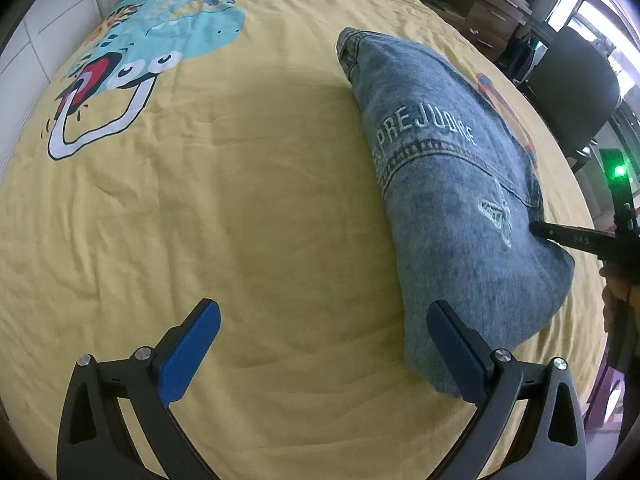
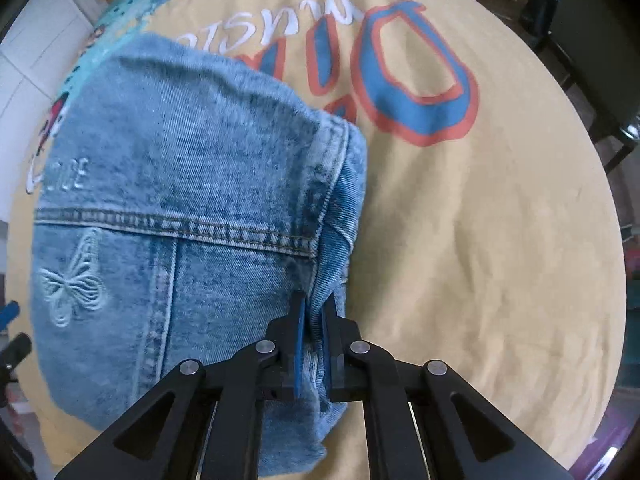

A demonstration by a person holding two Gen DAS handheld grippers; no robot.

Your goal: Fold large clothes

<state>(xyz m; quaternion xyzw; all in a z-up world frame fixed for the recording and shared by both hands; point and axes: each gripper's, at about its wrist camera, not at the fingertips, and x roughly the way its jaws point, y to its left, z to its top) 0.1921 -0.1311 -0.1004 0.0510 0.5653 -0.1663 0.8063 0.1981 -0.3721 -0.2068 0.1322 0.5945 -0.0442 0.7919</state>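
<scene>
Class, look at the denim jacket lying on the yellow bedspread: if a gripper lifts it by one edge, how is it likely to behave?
The denim jacket will probably drape rather than stay flat, though its thick stitched seams suggest some stiffness. Folded in layers, it looks fairly heavy, so the free side may sag. The right gripper, shut on the edge, likely holds well on coarse weave; the left gripper is open.

denim jacket (image 1: 452, 184) | folded, back up | on yellow bedspread (image 1: 240, 200)

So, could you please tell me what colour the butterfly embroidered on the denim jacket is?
The butterfly is pale whitish on the blue jacket, clearest in the right wrist view.
</scene>
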